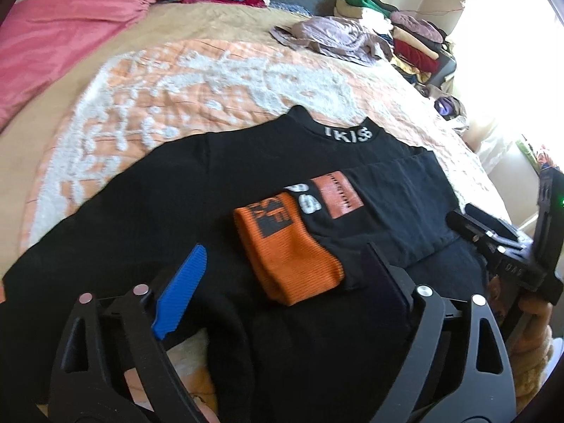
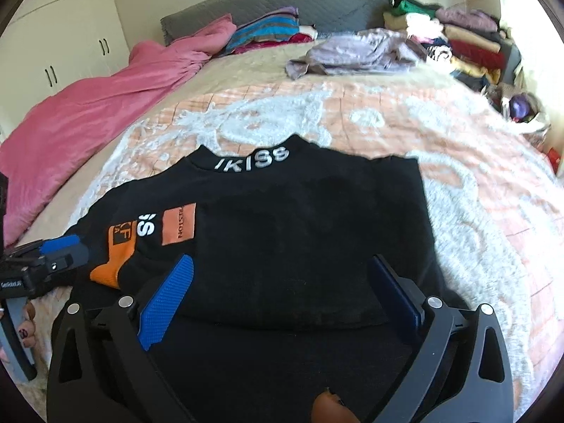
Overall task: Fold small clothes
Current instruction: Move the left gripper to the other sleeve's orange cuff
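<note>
The left hand-held gripper (image 1: 282, 264) stands with its jaws spread wide and nothing pinched between them; the orange cuff (image 1: 287, 246) of a folded-in sleeve lies on the cloth in the gap, free of both pads. The right hand-held gripper (image 2: 282, 289) is likewise spread wide and empty, hovering over the lower middle of the garment.

The black sweatshirt (image 2: 303, 232) lies flat on the bed (image 2: 476, 190), front up, its lettered collar (image 2: 253, 160) toward the top of both frames and its hem toward the cameras. Its long axis runs from bottom to top of the frame, away from both grippers. In the right wrist view the right edge looks already turned in, with a straight side fold; the sleeve with the orange cuff is laid across the chest at the left.

In the left wrist view the black body stretches on to the lower left, seemingly not yet folded in. That side lies nearest the left gripper, so the next fold probably falls to it, or else both grippers take the hem and carry it up to the collar.

The hem itself is hidden under the gripper frames in both views. Black on black makes the layer edges hard to read, and the far sleeve cannot be made out. Piles of clothes (image 2: 458, 35) sit at the upper right, well apart.
</note>
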Available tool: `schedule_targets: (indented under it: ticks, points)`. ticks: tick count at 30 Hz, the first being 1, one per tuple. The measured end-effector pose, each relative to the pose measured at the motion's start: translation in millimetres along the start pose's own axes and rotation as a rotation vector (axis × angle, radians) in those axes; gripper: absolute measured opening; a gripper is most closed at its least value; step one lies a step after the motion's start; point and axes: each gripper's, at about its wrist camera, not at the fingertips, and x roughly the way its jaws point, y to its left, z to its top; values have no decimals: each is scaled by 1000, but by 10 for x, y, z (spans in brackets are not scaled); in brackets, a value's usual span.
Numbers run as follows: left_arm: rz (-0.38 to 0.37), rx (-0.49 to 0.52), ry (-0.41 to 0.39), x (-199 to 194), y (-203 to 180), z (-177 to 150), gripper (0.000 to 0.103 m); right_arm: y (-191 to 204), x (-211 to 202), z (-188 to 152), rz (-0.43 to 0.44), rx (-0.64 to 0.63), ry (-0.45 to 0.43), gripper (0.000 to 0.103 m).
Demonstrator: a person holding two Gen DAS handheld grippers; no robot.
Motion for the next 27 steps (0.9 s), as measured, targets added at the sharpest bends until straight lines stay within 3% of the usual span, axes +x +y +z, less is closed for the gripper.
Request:
schedule_targets:
  ticks: [4, 17, 27]
  points:
    - [31, -23, -42, -156, 121, -68, 91, 79, -97, 30, -5, -7, -31, 98]
    - [115, -105, -120, -558, 477, -271, 93, 602, -244, 45, 61, -46, -38, 98]
    - [115, -166, -153, -787, 619, -401, 93, 949, -329, 77, 102, -72, -38, 98]
